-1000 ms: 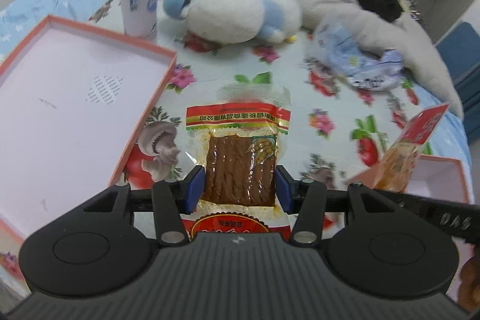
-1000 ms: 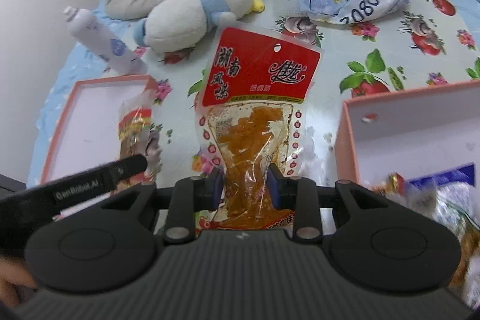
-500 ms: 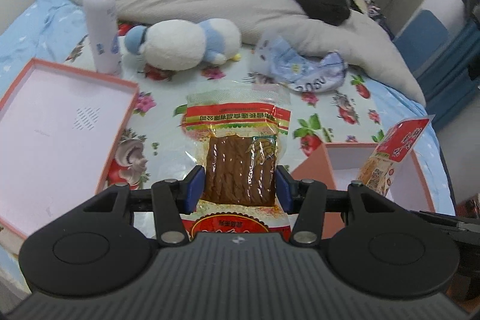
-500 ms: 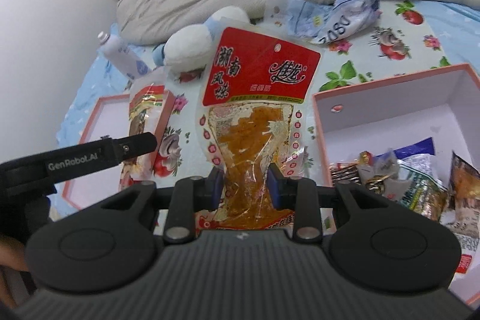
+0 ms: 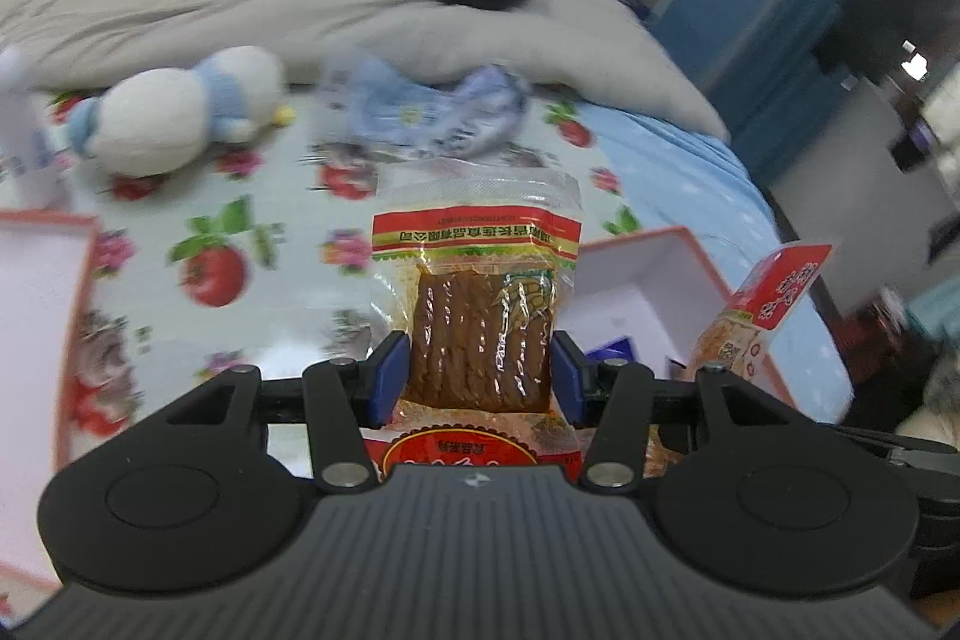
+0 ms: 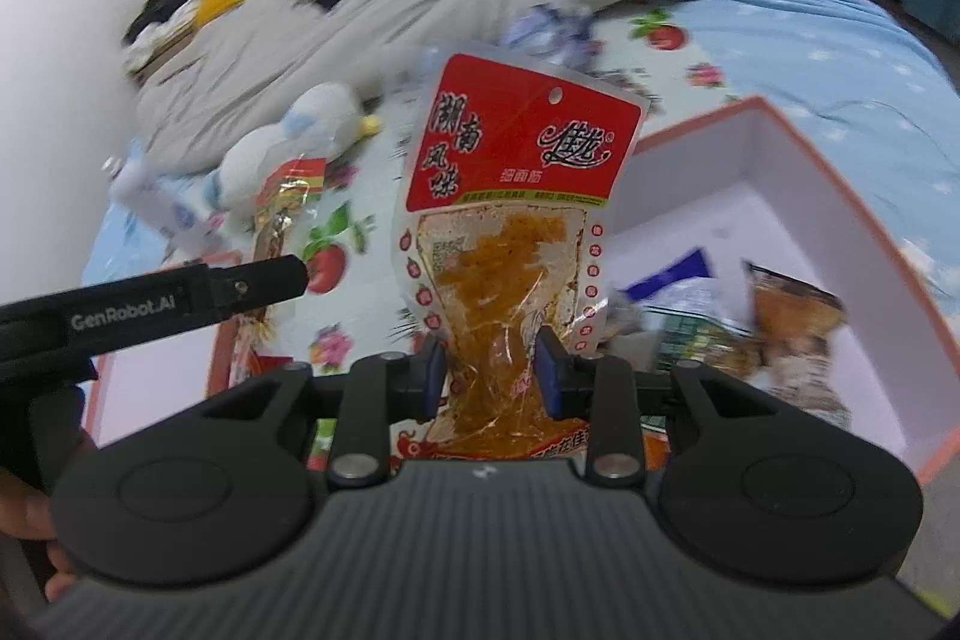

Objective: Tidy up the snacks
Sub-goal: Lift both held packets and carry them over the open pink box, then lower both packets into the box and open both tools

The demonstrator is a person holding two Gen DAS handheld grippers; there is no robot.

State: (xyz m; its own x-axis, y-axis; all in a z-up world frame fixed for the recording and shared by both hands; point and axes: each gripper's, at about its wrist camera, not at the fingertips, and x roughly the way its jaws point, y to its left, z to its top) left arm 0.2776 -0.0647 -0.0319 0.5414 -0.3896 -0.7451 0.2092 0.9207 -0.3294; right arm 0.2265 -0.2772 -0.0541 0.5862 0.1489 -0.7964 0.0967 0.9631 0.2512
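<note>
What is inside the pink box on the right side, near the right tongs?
The pink box already holds several snack packets, including a brown-orange one and a blue-edged one. The red packet held in the right tongs covers the box's left part, so anything there is hidden.

My left claw [image 5: 477, 379] holds a snack pack [image 5: 477, 292] upright over the bedspread [image 5: 240, 196]; the open box [image 6: 780, 196] lies right, a plush toy [image 5: 180, 124] behind, left.

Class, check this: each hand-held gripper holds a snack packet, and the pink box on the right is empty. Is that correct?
Not quite. The pink box is not empty: the right wrist view shows several snack packets lying inside it. The rest stands: the left hand-held gripper and the right hand-held gripper each hold a snack packet.
</note>
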